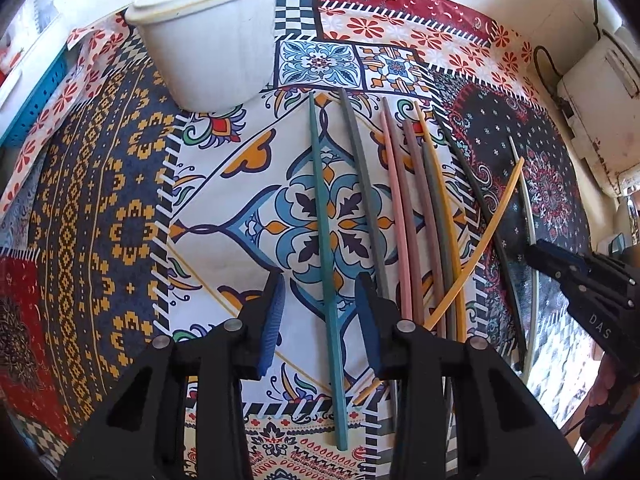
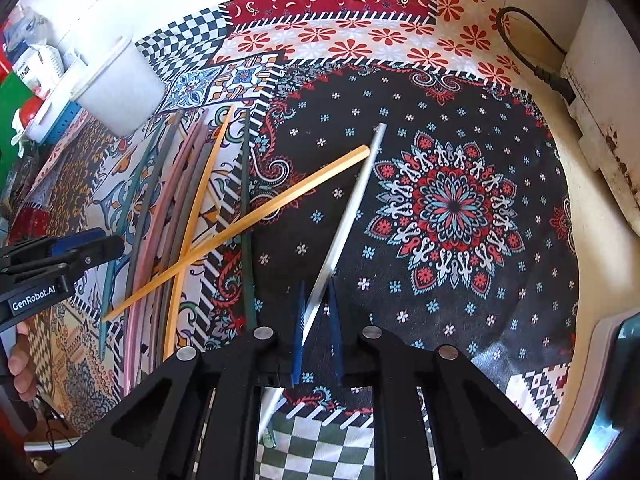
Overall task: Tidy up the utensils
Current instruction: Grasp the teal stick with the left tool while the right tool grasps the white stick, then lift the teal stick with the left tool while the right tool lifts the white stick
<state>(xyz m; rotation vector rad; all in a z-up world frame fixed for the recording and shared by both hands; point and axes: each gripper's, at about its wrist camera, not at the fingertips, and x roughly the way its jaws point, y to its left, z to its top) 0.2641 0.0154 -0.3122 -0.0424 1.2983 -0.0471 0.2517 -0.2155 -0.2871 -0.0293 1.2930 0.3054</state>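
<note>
Several coloured chopsticks lie side by side on the patterned cloth (image 1: 100, 200). My left gripper (image 1: 322, 280) points down over the teal chopstick (image 1: 325, 208), jaws straddling it with a gap on each side. Grey (image 1: 362, 184), pink (image 1: 394, 200) and yellow (image 1: 442, 200) sticks lie to its right, and a second yellow stick (image 2: 280, 204) crosses them. My right gripper (image 2: 317, 284) has its blue pads narrowed on the white chopstick (image 2: 352, 208) on the dark part of the cloth, beside a dark green stick (image 2: 245, 200). A white tub (image 1: 208, 32) stands at the back left.
A white box (image 1: 600, 92) and a black cable (image 2: 520, 40) sit along the right wall. A blue perforated basket (image 1: 36, 96) and clutter are at the far left. A person's hand (image 2: 20, 364) holds the left gripper (image 2: 108, 246).
</note>
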